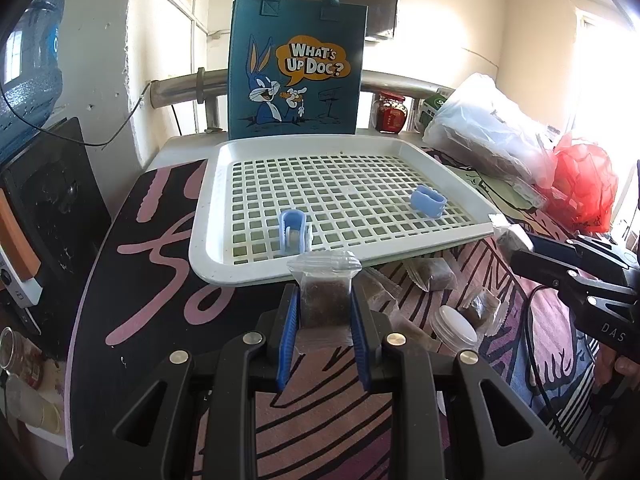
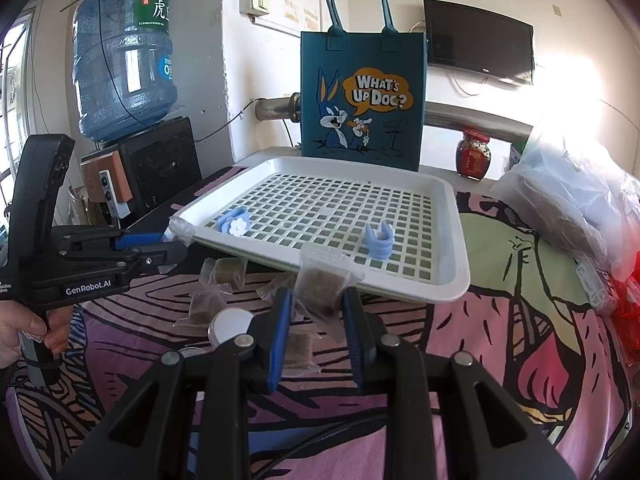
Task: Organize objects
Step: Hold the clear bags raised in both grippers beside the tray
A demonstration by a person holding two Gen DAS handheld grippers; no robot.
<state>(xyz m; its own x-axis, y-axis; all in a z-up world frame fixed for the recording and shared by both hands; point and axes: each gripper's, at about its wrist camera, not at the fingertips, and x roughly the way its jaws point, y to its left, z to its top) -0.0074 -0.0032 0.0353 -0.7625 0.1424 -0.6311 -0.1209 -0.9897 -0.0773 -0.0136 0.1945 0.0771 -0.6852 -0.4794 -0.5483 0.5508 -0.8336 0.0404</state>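
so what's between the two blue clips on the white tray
Nothing: only bare grid of the white perforated plastic tray separates the flower-decorated blue clip from the plain blue clip, per the right wrist view.

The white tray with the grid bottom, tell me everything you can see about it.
The white tray looks like plastic: rectangular, with rounded corners, a raised smooth rim and a floor of small square openings. It lies flat on the patterned cloth, just in front of the upright blue tote bag. Two small blue clips rest apart on its grid, one near the left edge, one toward the front. Wrapped brown packets lie on the cloth at its front edge.
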